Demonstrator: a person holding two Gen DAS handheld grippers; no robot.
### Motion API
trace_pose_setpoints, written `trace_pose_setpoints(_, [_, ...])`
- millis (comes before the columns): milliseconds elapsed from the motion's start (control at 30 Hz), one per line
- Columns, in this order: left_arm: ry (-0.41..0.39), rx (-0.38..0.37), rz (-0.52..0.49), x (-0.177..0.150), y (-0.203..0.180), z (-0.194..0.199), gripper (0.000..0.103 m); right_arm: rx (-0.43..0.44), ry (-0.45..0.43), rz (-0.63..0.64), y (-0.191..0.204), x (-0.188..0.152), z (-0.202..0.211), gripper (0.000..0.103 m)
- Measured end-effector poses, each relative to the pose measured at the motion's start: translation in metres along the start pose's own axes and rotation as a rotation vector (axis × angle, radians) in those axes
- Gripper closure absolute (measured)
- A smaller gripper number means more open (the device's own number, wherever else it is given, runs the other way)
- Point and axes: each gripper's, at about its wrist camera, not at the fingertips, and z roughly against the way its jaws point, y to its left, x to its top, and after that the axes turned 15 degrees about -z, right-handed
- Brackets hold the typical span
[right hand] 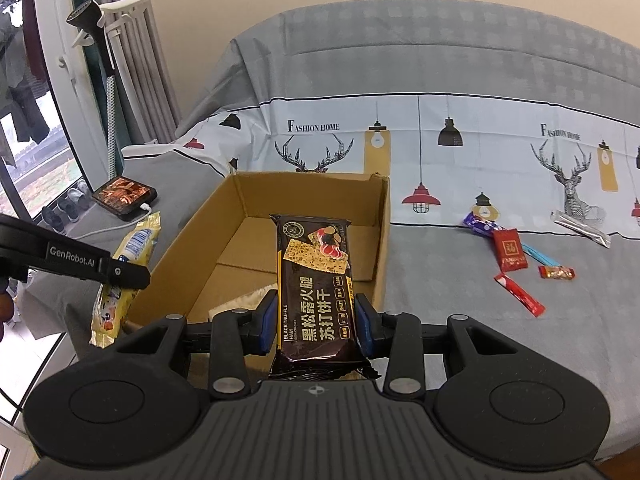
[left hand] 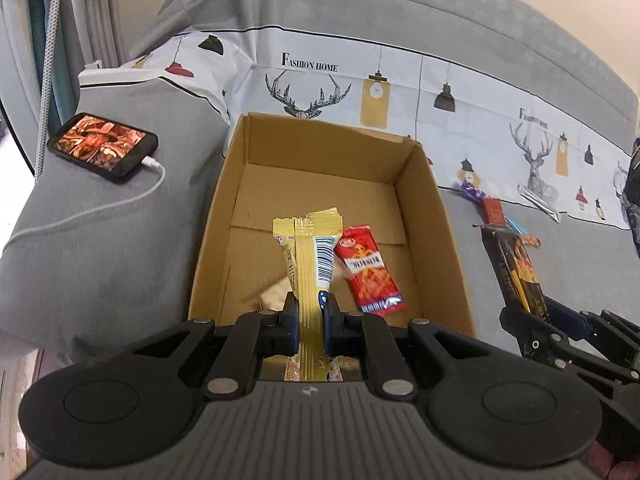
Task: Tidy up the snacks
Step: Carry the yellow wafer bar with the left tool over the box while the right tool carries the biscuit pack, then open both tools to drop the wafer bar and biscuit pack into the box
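Note:
My left gripper [left hand: 310,314] is shut on a gold and yellow snack packet [left hand: 310,248], held upright over the near end of an open cardboard box [left hand: 432,216]. A red snack packet [left hand: 370,276] lies on the box floor, beside a pale blurred item [left hand: 276,292]. My right gripper [right hand: 316,320] is shut on a dark cracker packet [right hand: 314,280], its far end over the near edge of the box [right hand: 384,232]. In the right wrist view the left gripper [right hand: 128,274] holds the yellow packet [right hand: 138,240] left of the box. The right gripper [left hand: 536,316] shows at the right of the left wrist view.
The box sits on a grey bed with a printed cloth [right hand: 440,152]. Several loose snacks lie right of the box: a red packet [right hand: 509,254], a red stick [right hand: 520,294], a purple candy [right hand: 480,224], a silver packet [right hand: 580,226]. A phone [left hand: 102,146] on a white cable lies left.

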Motion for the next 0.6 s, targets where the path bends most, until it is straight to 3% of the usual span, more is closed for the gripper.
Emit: trace_pose_setpoints(600, [0.105, 0.017, -0.006, 0.035, 0.024, -0.088, 0.091, 0.005, 0.086, -0.015, 0.01, 0.023, -0.091, 0.062])
